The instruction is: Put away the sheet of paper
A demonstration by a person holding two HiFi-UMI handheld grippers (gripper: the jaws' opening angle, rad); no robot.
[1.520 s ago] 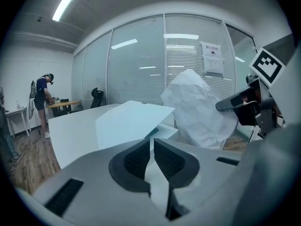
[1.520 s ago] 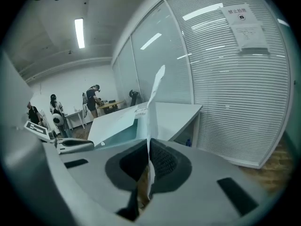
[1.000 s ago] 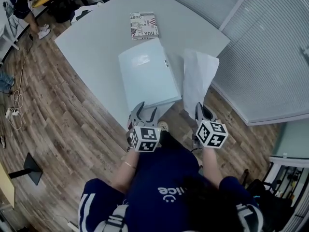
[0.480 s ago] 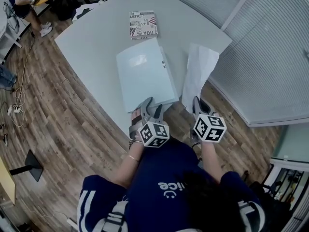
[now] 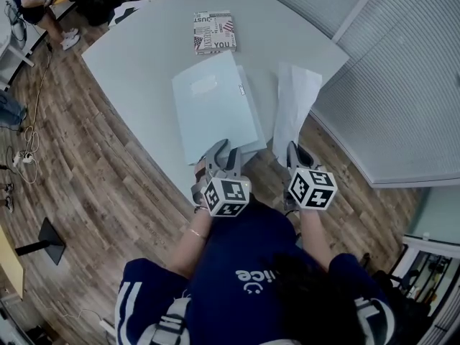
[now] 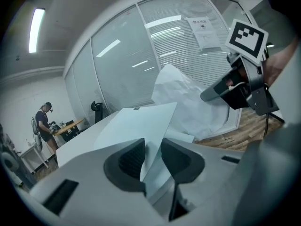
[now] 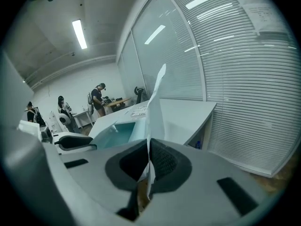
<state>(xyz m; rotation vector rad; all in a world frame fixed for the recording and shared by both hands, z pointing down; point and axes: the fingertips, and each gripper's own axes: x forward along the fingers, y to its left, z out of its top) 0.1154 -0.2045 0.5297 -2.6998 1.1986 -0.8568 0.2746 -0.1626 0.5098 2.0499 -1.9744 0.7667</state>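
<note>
The right hand-held gripper is pressed together on the lower edge of the sheet of paper, which stands up from the jaws and leans over the tabletop's right edge, just beside the folder. The left hand-held gripper has just been closing. Its jaws are partly apart, with the near corner of the folder's pale blue cover slanting up between them, and a gap shows at the pads. The cover is raised off the lower leaf at that end. The folder lies at the tabletop's near end. A printed booklet lies flat beyond it, toward the far edge, apart from it. Window blinds run along the right.
</note>
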